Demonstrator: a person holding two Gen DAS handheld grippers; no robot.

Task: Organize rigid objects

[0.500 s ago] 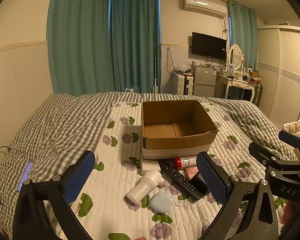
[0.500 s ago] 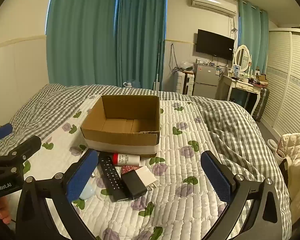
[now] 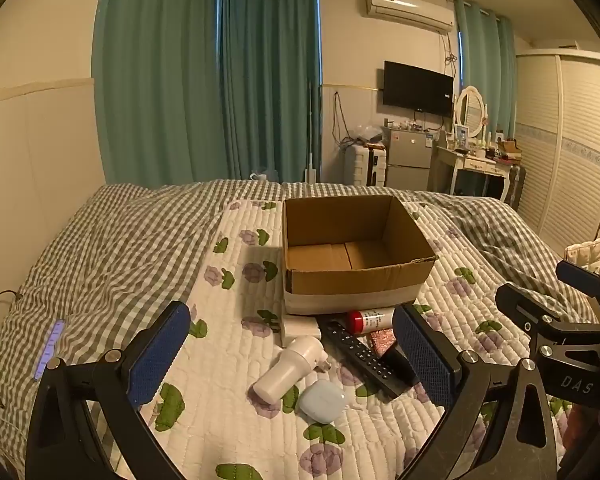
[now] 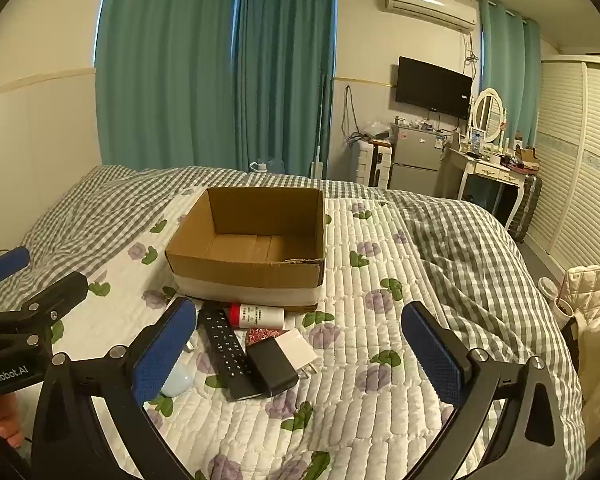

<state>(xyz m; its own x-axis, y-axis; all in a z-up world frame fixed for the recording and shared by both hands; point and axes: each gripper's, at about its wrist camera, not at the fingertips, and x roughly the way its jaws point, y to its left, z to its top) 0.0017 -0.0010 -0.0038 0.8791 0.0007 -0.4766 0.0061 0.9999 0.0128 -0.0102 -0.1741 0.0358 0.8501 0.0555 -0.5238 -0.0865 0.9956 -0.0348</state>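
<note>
Bed: grey-check duvet, white quilted floral mat laid over the middle. On the mat: open cardboard box, upright. Cluster just in front of box: red-capped white bottle on its side touching box base, black remote, black block overlapping a white adapter, red patterned item, white cylindrical plug device, pale blue case, white charger. Purple strip on the duvet, left edge.

Both wrist cameras look forward over the bed from low, sharing the cardboard box ahead
</note>
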